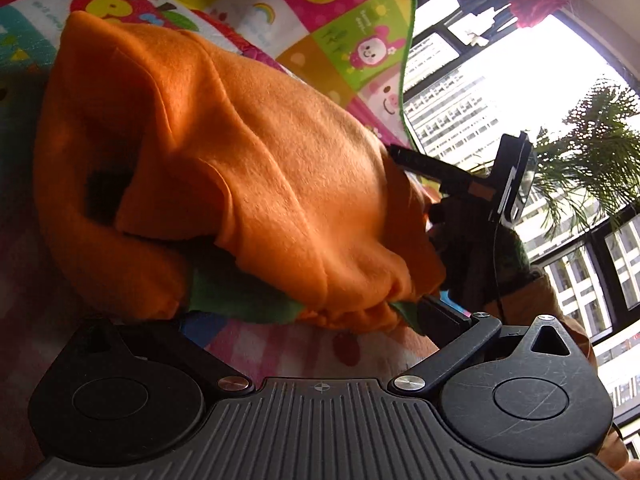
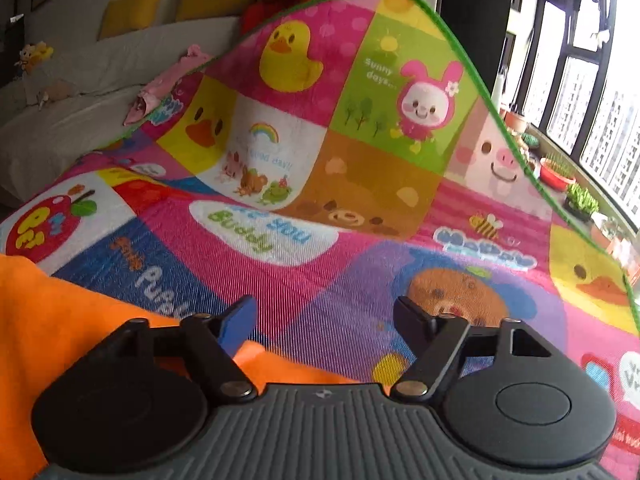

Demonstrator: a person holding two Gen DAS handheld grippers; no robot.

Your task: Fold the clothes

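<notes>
An orange fleece garment (image 1: 240, 168) with green trim lies bunched on the cartoon play mat (image 1: 320, 12). My left gripper (image 1: 312, 320) stands wide, and the garment's gathered hem lies between its fingers; its left finger is mostly hidden under the cloth. At the garment's right edge, one of the right gripper's fingers (image 1: 424, 164) shows, held by a hand in a green and orange sleeve. In the right wrist view my right gripper (image 2: 324, 320) is open over the mat (image 2: 360, 240) with nothing between its pads. The orange garment (image 2: 48, 320) sits at its lower left.
The mat's far green-bordered edge (image 2: 460, 32) curls upward. A pink cloth (image 2: 168, 84) lies at its back left. Behind stands a white sofa (image 2: 80, 120) with yellow cushions. Potted plants (image 2: 560, 176) line the window sill on the right.
</notes>
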